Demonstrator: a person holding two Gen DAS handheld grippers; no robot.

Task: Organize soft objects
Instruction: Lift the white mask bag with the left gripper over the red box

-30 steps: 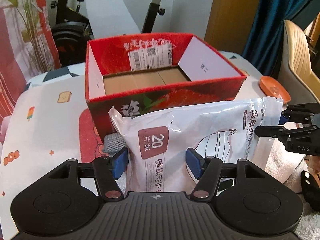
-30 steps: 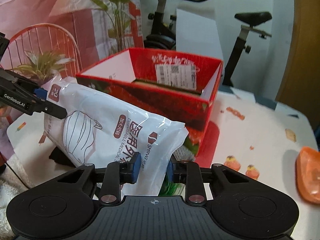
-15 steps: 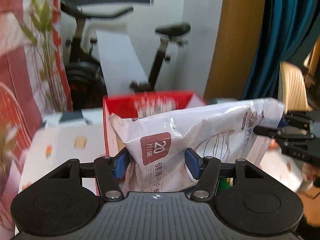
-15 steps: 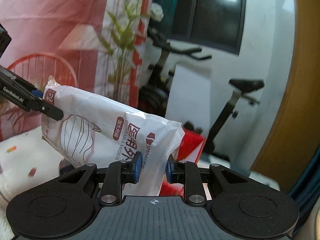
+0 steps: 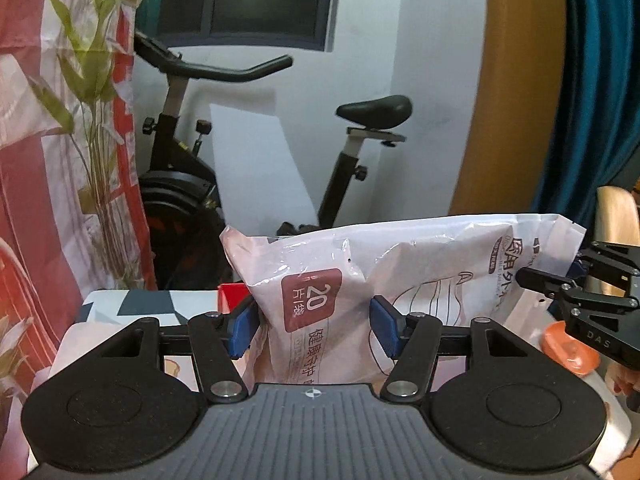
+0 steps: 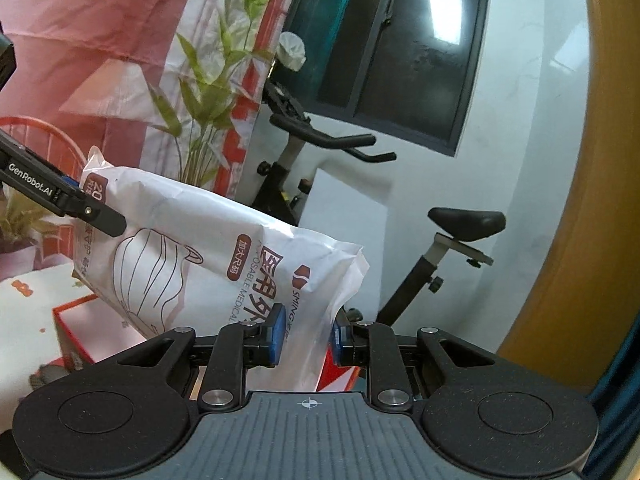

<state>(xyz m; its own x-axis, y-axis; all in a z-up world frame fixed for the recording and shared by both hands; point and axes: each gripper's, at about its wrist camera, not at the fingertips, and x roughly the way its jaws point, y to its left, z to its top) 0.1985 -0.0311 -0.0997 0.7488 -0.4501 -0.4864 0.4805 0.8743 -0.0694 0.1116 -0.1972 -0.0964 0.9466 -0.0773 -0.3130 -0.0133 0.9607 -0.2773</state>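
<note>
The left gripper (image 5: 312, 322) and the right gripper (image 6: 306, 334) each pinch one end of the mask pack (image 5: 400, 276), which hangs in the air between them, clear of the counter (image 5: 120, 300). A two-point hold suits a limp plastic pouch: gripped at one end only, it would probably sag and swing, whereas support at both ends keeps it roughly level for carrying over the red box (image 6: 92, 328). The left fingers (image 5: 242, 324) sit wide, either side of the bulky printed end; the right fingers (image 6: 274, 334) sit close together on the thinner sealed end. The left view shows the pack's long axis running to the right of its fingers, ending at the right gripper's tips, with only a small red corner of the box visible just left of the pack. The right view shows what the left view hides: the box's open edge lies below and to the left of its fingers, beneath the pack, so the pack appears raised above the box, not yet inside it.
</note>
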